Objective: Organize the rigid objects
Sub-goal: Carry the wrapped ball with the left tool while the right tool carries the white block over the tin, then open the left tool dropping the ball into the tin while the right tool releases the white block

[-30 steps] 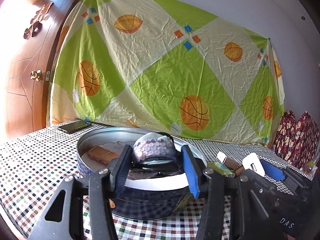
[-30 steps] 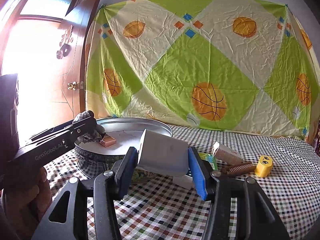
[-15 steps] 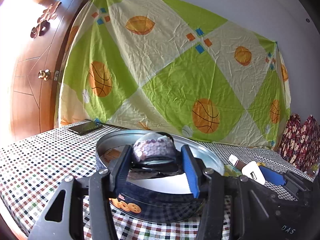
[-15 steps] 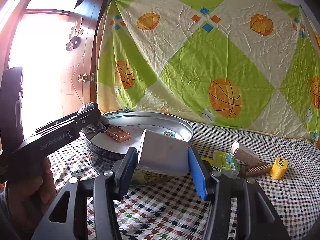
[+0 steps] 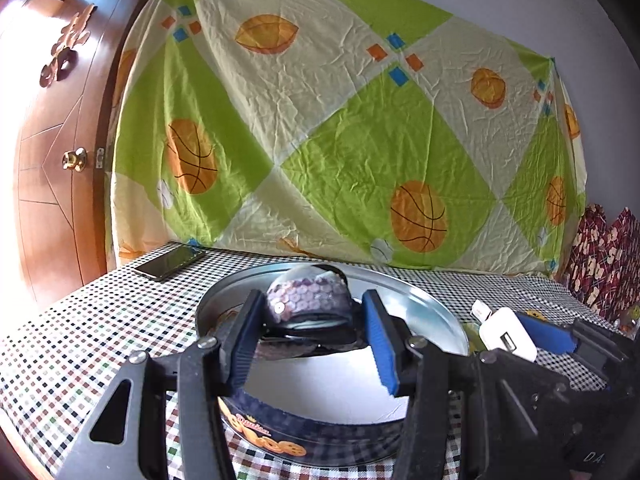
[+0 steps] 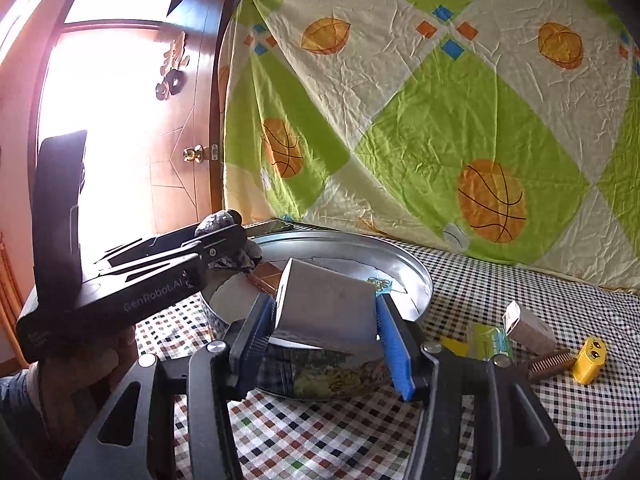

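- Since the earlier frames, both grippers have moved closer to the round tin [image 5: 432, 322], which now sits lower and larger in each view; neither grip has changed.
- Left wrist view: the left gripper [image 5: 310, 330] is clamped narrowly on a sequined pouch [image 5: 306, 300], one finger against each side.
- The pouch is held above the open tin, over its near half.
- The tin stands on the checked tablecloth [image 5: 92, 320]; its dark side wall carries a cookie print.
- A phone [image 5: 170, 262] lies flat on the cloth, well apart from the tin, near the hanging sheet [image 5: 340, 128].
- At the right edge, the right gripper [image 5: 532, 330] appears with a white box [image 5: 506, 334] between its fingers, just beside the tin's rim.
- Right wrist view: the right gripper [image 6: 326, 326] is closed narrowly on the white box [image 6: 328, 306], tilted, at the tin's near rim [image 6: 424, 276].
- A copper-coloured bar [image 6: 266, 278] lies inside the tin.
- The left gripper [image 6: 234, 240] reaches in from the left with the pouch [image 6: 216, 220] over the tin's far side.
- On the cloth to the right lie a green packet [image 6: 490, 340], a small carton [image 6: 528, 328], a brown comb [image 6: 550, 364] and a yellow sharpener [image 6: 590, 358], close together.
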`<state>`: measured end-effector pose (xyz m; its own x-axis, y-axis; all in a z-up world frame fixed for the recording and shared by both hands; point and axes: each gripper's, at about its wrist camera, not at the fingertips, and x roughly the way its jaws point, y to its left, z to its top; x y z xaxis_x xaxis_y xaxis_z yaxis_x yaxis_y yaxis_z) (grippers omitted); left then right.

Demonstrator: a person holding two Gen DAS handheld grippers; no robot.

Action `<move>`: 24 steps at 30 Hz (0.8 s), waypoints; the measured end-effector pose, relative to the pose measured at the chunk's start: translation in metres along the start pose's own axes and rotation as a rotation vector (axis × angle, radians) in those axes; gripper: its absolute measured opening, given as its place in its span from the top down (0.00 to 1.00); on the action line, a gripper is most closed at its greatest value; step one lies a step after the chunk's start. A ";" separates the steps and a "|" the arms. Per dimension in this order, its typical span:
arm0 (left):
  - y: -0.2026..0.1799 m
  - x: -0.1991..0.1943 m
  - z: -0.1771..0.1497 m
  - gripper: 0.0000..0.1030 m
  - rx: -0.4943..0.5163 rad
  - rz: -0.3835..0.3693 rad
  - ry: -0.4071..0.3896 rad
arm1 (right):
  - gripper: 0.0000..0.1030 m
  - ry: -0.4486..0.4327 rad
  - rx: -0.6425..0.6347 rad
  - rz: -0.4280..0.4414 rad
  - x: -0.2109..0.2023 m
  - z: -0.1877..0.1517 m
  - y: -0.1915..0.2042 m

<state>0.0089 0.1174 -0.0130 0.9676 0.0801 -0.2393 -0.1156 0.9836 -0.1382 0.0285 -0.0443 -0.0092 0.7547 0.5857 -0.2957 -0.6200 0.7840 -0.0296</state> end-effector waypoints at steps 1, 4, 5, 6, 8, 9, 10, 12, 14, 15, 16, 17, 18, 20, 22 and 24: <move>-0.001 0.005 0.002 0.52 0.006 -0.004 0.020 | 0.47 0.010 -0.003 0.001 0.004 0.004 0.000; -0.001 0.018 0.007 0.52 0.010 -0.014 0.076 | 0.47 0.054 -0.006 -0.004 0.021 0.016 -0.003; -0.002 0.024 0.009 0.52 0.011 -0.014 0.101 | 0.47 0.070 -0.006 -0.008 0.028 0.020 -0.005; -0.002 0.030 0.011 0.52 0.013 -0.011 0.128 | 0.47 0.089 -0.008 -0.012 0.036 0.023 -0.007; -0.002 0.044 0.014 0.52 0.015 -0.008 0.191 | 0.47 0.121 -0.004 -0.011 0.051 0.028 -0.013; -0.001 0.052 0.015 0.52 0.012 -0.008 0.220 | 0.47 0.143 -0.003 -0.011 0.059 0.030 -0.016; -0.001 0.061 0.017 0.52 0.019 -0.007 0.258 | 0.47 0.166 0.002 -0.014 0.068 0.031 -0.019; 0.006 0.075 0.019 0.52 -0.006 0.004 0.317 | 0.47 0.212 0.023 -0.005 0.083 0.031 -0.026; 0.008 0.088 0.021 0.52 0.004 0.002 0.380 | 0.47 0.249 0.042 -0.001 0.097 0.030 -0.032; 0.010 0.093 0.021 0.52 0.000 -0.002 0.395 | 0.47 0.264 0.045 -0.003 0.102 0.029 -0.034; 0.010 0.098 0.021 0.52 0.008 0.005 0.412 | 0.47 0.276 0.049 -0.005 0.107 0.027 -0.035; 0.009 0.102 0.021 0.52 0.023 0.013 0.431 | 0.47 0.288 0.057 0.000 0.112 0.026 -0.037; 0.010 0.105 0.021 0.52 0.023 0.017 0.437 | 0.47 0.302 0.069 0.012 0.116 0.024 -0.038; 0.010 0.106 0.022 0.49 0.028 0.034 0.433 | 0.46 0.308 0.095 0.020 0.121 0.022 -0.041; 0.012 0.105 0.024 0.48 0.023 0.050 0.416 | 0.45 0.298 0.113 0.025 0.122 0.021 -0.043; 0.016 0.103 0.026 0.35 0.000 0.053 0.404 | 0.39 0.282 0.126 0.028 0.118 0.021 -0.044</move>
<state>0.1131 0.1455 -0.0145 0.7945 0.0605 -0.6043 -0.1628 0.9798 -0.1158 0.1498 -0.0051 -0.0225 0.6370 0.5413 -0.5488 -0.5951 0.7979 0.0963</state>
